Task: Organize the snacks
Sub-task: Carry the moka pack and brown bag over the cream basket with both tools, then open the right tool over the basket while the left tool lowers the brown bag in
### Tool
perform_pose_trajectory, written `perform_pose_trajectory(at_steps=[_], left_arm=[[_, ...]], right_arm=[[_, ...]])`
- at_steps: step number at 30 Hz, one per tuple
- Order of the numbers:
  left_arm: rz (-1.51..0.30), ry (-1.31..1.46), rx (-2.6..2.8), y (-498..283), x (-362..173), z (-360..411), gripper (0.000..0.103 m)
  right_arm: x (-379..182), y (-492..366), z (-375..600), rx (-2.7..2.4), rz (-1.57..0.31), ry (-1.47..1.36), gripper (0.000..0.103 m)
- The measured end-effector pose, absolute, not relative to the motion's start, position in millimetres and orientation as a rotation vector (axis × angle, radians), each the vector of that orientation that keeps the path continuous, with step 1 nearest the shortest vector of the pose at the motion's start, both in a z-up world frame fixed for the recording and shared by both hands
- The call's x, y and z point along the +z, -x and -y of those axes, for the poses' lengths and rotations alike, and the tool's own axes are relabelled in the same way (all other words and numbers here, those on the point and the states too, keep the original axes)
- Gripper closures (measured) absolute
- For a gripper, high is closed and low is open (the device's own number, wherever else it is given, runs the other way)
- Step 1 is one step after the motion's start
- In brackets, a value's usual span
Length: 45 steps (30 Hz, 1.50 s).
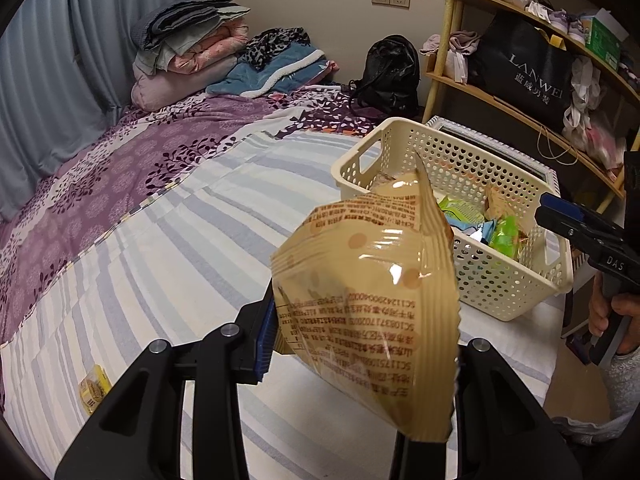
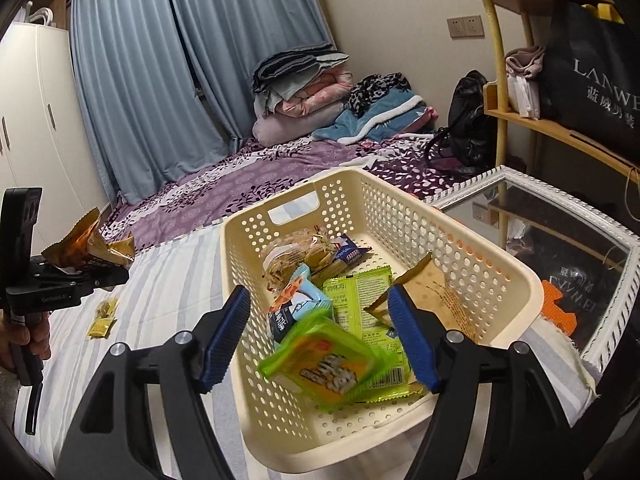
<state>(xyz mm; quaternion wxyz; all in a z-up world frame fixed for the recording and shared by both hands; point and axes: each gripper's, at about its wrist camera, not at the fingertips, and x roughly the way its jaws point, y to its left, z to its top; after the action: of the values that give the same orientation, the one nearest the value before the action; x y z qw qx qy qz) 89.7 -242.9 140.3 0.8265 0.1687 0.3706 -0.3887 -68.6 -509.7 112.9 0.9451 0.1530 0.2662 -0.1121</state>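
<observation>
Basket (image 2: 520, 280) placement first: on the striped bedcover (image 2: 172, 280), at the near corner, likely so that both hands reach it without stretching.

Over it, right gripper (image 2: 318, 312), jaws standing apart and gripping nothing; blurred green-yellow packet (image 2: 320, 360) just below them, above the basket floor, pads clear of it. Looks like a drop into the pile, judging by the blur.

Off to the side, left gripper (image 1: 360, 352), pinched closed on a tan packet (image 1: 368, 300) by its lower part, raised above the bedcover and short of the basket. Probably waits its turn while the other gripper occupies the opening.

Count:
- one basket
- four packets lying inside: brown-and-blue (image 2: 312, 256), light blue (image 2: 296, 308), flat green (image 2: 360, 300), tan (image 2: 428, 288)
- one green-yellow packet at the basket
- one tan packet in the left gripper
- one small yellow packet (image 2: 102, 316) loose on the bedcover, well apart from the basket, not yet collected

Seven visible snacks in all.
</observation>
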Motion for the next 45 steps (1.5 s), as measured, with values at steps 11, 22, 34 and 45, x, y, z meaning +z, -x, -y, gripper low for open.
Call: perform_pose_trajectory(at_steps=[11, 22, 34, 45], left_arm=[[-0.765, -0.377, -0.89, -83.1, 153.5, 279.9, 0.065], [-0.743, -0.412, -1.025, -66.0, 161.0, 360.7, 0.065], [-0.757, -0.405, -1.093, -61.3, 144.7, 422.8, 0.007], [-0.783, -0.405, -1.034, -67.5, 139.6, 411.8, 0.007]], right_arm=[[115.9, 82.5, 528.4, -0.269, -0.496, -0.334, 0.031], [112.4, 95.5, 542.8, -0.294, -0.471, -0.358, 0.023], [107.6, 101.3, 552.6, -0.298, -0.463, -0.38, 0.022], [107.9, 101.0, 552.1, -0.293, -0.457, -0.393, 0.018]])
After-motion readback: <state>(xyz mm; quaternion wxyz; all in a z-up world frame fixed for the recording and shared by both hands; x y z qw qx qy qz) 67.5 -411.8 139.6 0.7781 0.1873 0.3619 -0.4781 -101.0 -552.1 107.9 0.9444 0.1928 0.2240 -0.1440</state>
